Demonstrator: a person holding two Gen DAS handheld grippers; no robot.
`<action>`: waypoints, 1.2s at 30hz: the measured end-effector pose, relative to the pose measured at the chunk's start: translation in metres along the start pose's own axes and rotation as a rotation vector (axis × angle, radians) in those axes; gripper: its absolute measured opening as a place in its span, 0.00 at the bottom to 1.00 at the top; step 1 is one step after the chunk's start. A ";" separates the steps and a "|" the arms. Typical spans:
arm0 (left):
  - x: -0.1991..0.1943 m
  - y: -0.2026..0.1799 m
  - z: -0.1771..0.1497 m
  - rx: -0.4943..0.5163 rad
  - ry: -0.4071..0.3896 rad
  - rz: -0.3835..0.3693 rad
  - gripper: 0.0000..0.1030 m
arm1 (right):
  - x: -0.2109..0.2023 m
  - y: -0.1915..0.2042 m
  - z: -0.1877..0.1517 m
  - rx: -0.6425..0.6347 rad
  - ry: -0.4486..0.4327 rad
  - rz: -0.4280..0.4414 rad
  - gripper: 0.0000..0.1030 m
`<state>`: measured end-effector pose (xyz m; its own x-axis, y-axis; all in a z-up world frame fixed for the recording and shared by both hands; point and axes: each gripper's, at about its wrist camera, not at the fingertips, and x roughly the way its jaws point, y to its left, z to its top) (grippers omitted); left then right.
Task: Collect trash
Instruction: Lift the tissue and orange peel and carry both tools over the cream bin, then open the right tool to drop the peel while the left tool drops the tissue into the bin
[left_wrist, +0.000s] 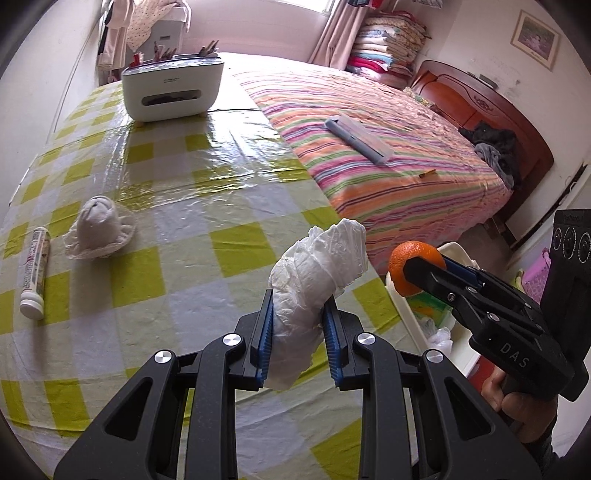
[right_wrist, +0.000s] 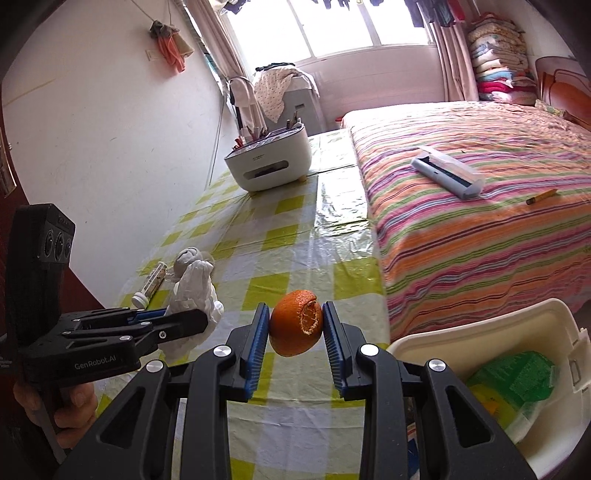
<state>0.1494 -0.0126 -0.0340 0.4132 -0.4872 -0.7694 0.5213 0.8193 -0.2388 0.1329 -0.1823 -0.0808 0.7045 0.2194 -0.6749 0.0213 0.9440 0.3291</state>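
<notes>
Left gripper (left_wrist: 298, 338): jaws closed on the crumpled tissue wad (left_wrist: 316, 288), blue pads pressing it from both sides.
Tissue wad, axis: elongated; long axis runs along the fingers, lower end down between the pads, upper end projecting well past the fingertips and leaning toward the right jaw.
Tissue wad, position: lifted clear of the checked tablecloth (left_wrist: 177, 229); seen from the right wrist it stands up out of the left gripper's fingers (right_wrist: 192, 295).
Right gripper (right_wrist: 295, 338): jaws clamped on the orange peel (right_wrist: 296, 322), one pad at each side.
Orange peel, orientation: a hollow half-shell; torn open rim faces toward the right jaw and slightly toward the camera, rounded outer skin against the left jaw. No clear long axis.
Orange peel, position: held between the fingertips, above the table edge; in the left wrist view it sits at the tip of the right gripper (left_wrist: 424, 275), over the bin.
White bin (right_wrist: 480, 332): below and beyond the right jaw of the right gripper, beside the table; green and yellow packaging inside.
Beyond left jaw of left gripper: rolled grey cloth on a lace doily (left_wrist: 99, 229); white tube (left_wrist: 35, 273) lying flat further out, long axis roughly parallel to the fingers.
Far ahead of both jaws: white desk organiser (left_wrist: 173, 88) on the table.
Beyond right jaws: striped bedspread (left_wrist: 388, 140) with a grey-blue case (left_wrist: 358, 138) on it.
</notes>
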 end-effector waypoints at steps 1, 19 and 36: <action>0.001 -0.004 0.000 0.008 0.003 -0.002 0.23 | -0.001 -0.003 0.000 0.003 -0.002 -0.002 0.28; 0.019 -0.053 -0.005 0.067 0.033 -0.055 0.23 | -0.034 -0.044 -0.005 0.062 -0.053 -0.072 0.28; 0.033 -0.097 -0.008 0.114 0.062 -0.111 0.23 | -0.066 -0.082 -0.012 0.134 -0.112 -0.172 0.29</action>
<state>0.1066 -0.1056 -0.0404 0.3032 -0.5501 -0.7781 0.6438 0.7203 -0.2583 0.0761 -0.2708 -0.0716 0.7563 0.0228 -0.6539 0.2363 0.9224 0.3054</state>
